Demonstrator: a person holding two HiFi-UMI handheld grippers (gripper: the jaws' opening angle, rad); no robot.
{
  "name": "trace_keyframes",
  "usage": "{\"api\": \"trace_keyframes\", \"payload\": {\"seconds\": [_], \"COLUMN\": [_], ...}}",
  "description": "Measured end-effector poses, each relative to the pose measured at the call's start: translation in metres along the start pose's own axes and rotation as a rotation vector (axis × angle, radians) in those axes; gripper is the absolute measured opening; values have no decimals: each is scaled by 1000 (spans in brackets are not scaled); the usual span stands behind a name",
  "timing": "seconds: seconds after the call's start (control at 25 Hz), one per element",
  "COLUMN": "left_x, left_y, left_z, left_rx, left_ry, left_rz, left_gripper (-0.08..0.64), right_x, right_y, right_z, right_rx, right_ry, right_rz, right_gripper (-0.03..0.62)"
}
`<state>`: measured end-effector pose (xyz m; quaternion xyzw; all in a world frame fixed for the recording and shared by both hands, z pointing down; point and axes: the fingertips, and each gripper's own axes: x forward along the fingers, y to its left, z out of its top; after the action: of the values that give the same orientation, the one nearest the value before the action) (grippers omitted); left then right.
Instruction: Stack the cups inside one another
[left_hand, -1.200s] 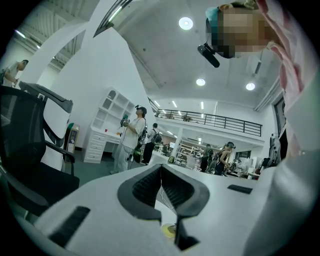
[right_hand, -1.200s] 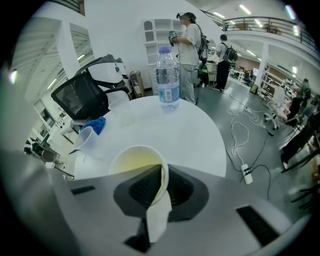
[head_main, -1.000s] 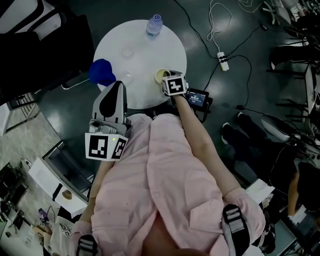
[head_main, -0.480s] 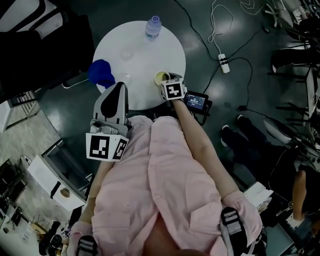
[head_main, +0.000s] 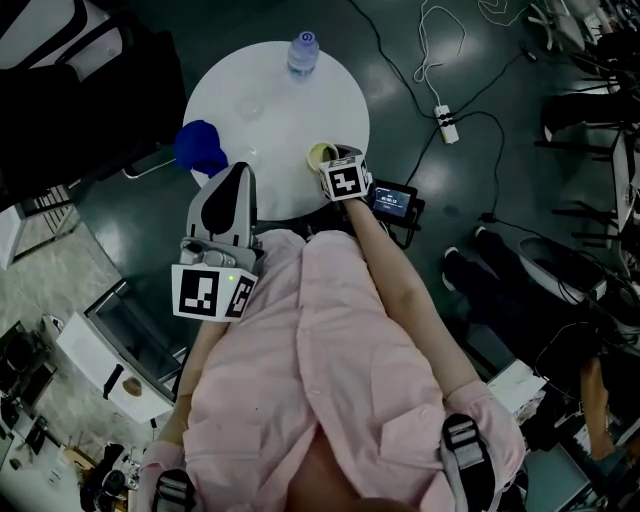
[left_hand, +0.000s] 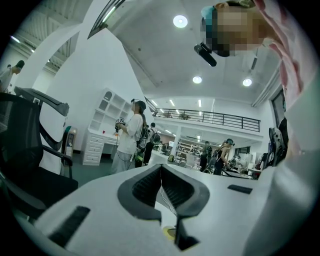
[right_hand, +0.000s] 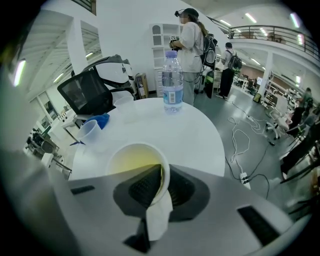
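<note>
the right arm is stretching straight ahead, the right gripper (right_hand: 161, 186) pinching the rim of the yellowish cup (right_hand: 134, 161) at the white table's (head_main: 275, 115) near edge. the left gripper (left_hand: 161, 171) is hovering beside the chest, jaws pressed together, empty.

The cup (right_hand: 131, 161) looks matt paper, the bottle (right_hand: 172, 82) clear glossy plastic.
</note>
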<state>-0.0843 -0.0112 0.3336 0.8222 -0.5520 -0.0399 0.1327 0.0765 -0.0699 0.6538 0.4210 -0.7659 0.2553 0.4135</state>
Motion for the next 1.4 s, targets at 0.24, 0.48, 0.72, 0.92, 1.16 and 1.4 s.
{"api": "trace_keyframes", "payload": {"seconds": [0.24,0.48,0.72,0.92,1.16,1.4], "left_x": [-3,-4,-10,-5,-2,-6], "left_y": [6,10,18,21,20,19], "left_z": [-1,-5,-18,-15,-11,-6], "left_rx": [-10,9,3,1,6,14], "left_ry": [-4,-1,30,29,12,-12], "left_rz": [17,19,30,34,26,31], "left_gripper": [18,19,18,18,18,18], "right_x": [-2,1,9,13,9,6], "right_y": [2,3,16,17,17,14], "right_z": [2,6,5,-1,16,20], "right_rx": [-15,-24,-39,-65,-97,-98], "right_ry": [12,8,-4,28,1,-11], "right_rz": [-13,-26,-12,-5,-10,-22], "right_gripper": [43,41,43,42,43,43]}}
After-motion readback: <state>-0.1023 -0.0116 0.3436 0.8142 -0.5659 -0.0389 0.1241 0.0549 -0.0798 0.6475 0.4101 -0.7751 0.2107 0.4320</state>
